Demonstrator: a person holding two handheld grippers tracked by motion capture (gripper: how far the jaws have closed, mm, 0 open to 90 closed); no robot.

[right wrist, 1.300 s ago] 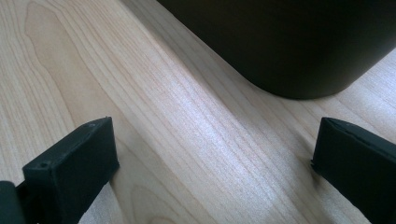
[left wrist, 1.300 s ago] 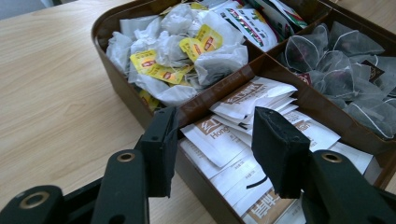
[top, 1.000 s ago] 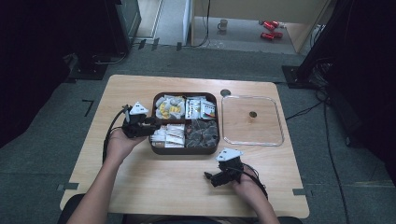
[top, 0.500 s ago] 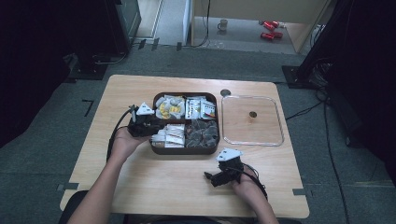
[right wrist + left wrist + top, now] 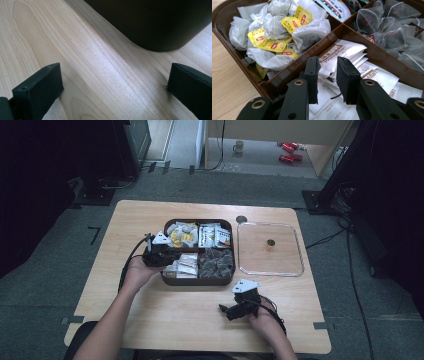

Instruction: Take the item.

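Fingers of the left gripper have just been closing and now stand a little apart above the white paper sachets, with a folded sachet edge between them; I judge the pads do not press it yet. These sachets lie directly under and in front of the fingers, in the near compartment of the brown tray. They look flat, white, with brown printed letters, stacked loosely one over another. I think they are very light, thin and a bit slippery, easy to crumple, so the raised edge of the top one is the best place to pinch. Beyond the fingers to the left are tea bags with yellow tags. Right gripper rests on the counter, fingers wide apart.
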